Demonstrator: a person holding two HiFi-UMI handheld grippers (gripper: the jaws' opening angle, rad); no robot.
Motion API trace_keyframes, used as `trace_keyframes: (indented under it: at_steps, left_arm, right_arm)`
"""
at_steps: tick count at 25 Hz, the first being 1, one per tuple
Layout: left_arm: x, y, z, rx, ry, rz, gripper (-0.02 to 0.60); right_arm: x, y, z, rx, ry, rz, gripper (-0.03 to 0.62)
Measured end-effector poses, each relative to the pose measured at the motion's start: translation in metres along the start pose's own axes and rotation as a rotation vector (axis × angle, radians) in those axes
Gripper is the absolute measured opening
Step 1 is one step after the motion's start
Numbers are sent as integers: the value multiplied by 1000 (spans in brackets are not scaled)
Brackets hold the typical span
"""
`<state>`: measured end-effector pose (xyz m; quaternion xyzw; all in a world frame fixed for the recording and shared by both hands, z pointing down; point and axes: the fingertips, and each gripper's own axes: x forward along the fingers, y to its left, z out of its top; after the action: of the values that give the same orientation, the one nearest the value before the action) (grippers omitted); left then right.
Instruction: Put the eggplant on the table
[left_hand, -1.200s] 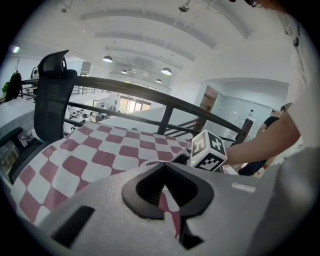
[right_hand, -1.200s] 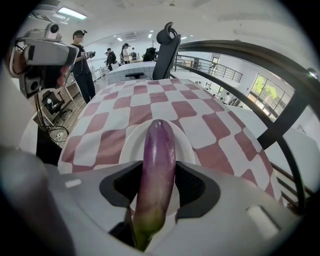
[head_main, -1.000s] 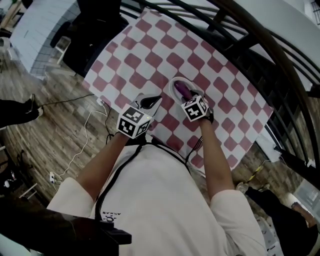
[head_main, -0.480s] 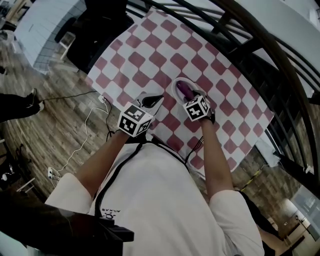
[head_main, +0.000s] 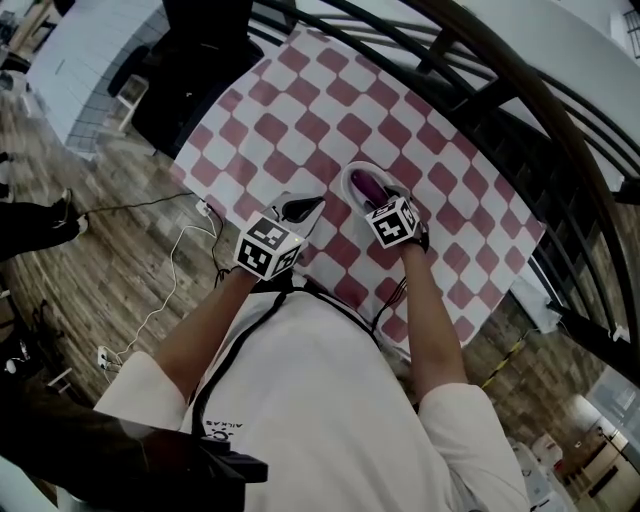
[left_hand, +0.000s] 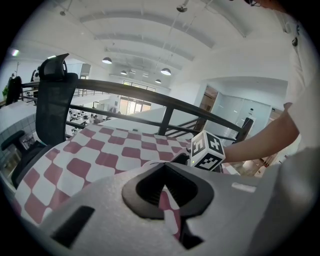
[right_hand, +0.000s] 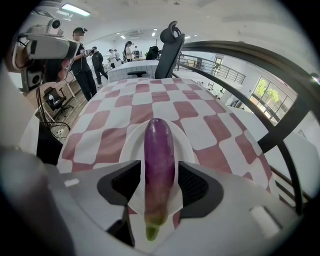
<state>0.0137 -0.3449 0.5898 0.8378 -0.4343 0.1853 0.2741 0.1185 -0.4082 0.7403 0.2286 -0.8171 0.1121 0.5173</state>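
In the head view, a table (head_main: 300, 110) under a red-and-white checked cloth stands on a wood-plank floor (head_main: 90, 250), with a white cable (head_main: 165, 270) trailing over the boards and a black railing (head_main: 500, 90) curving past the table's far side. A white plate (head_main: 347, 178) lies on the cloth with the eggplant (head_main: 364, 184) on it. The right gripper (head_main: 378, 200) points steeply down at the plate, and the left gripper (head_main: 308, 205) hangs just beside it over the cloth. In the left gripper view, the left gripper (left_hand: 164, 172) has its 2 jaws drawn together with nothing between them. Beyond it are the checked cloth, a black chair (left_hand: 52, 105) at the table's left edge, the railing, and a white vaulted ceiling with round lamps (left_hand: 166, 71). In the right gripper view, the right gripper (right_hand: 159, 170) has its jaws opening. The eggplant (right_hand: 159, 145) lies lengthwise between them, green stem end nearest the camera, with a sliver of plate (right_hand: 134, 145) showing on either side, so the pads stand clear of it. Farther off, another black chair (right_hand: 169, 50) stands at the table's far end, and several people (right_hand: 82, 55) stand in the open room.
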Motion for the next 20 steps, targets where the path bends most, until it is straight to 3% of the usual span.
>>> trace_keyframes:
  at_steps: [14, 20]
  left_arm:
    - [-8, -4, 7, 39, -7, -57, 5]
    - [-11, -13, 14, 70, -17, -101, 5]
  right_arm:
    - [-41, -6, 11, 115, -96, -73, 250]
    - [-68, -2, 15, 218, -205, -110, 198]
